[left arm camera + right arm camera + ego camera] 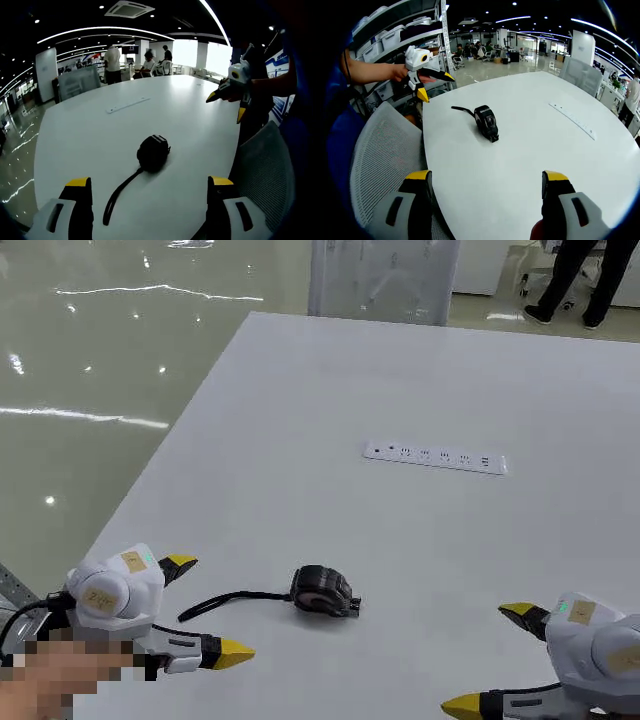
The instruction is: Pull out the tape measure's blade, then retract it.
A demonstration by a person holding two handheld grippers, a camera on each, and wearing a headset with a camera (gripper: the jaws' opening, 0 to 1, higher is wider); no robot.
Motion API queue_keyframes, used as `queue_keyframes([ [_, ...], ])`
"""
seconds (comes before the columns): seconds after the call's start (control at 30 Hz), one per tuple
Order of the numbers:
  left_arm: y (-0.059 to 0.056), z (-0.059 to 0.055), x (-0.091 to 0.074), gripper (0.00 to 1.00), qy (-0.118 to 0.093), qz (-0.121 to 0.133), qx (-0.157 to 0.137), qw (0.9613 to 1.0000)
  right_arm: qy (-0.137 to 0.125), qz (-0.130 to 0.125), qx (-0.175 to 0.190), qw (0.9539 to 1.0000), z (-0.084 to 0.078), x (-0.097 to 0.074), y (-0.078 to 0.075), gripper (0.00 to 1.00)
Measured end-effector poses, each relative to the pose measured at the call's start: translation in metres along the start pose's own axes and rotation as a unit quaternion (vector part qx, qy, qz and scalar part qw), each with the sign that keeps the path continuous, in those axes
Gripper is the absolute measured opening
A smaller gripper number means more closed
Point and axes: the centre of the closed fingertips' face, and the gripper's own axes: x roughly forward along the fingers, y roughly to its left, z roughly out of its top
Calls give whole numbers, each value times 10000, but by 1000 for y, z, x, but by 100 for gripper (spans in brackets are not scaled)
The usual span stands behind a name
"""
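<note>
- Tape measure: a dark case lying on the white surface, between the two grippers and touched by neither. The blade looks fully housed, though its tip is too small to confirm.
- A black strap trails loose from the case along the surface, towards the left side.
- The left hand-held gripper has its jaws wide apart and holds nothing. It hovers near the free end of the strap.
- The right hand-held gripper also has its jaws wide apart and is empty. It stands off on the other side of the case.
- A power strip lies further back, well apart from the work.
- Assessment: neither the pull-out nor the retraction has begun. The case must first be secured.
- Risk: the case sits unrestrained on a smooth surface, so pulling the blade without a firm hold would likely drag the whole unit.
- Risk: the jaws may close on the loose strap instead of the case, giving no real control.
- Risk: the blade end is small and low, and a shallow pinch could slip off mid-pull.
- Risk: releasing the blade all at once would let it whip back and jolt the case. A guided return is advised.
</note>
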Motion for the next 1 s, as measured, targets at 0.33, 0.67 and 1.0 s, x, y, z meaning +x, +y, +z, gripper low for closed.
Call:
queue_keyframes([
  [0.33,-12,1,24,88,184,-225,223,9993,121,180,-385,9990,3,23,1,79],
  [0.67,-23,12,51,85,194,-471,439,9977,165,399,-526,9977,7,47,6,77],
  [1.0,-23,16,71,81,315,-609,753,9948,228,469,-693,9962,8,63,0,72],
])
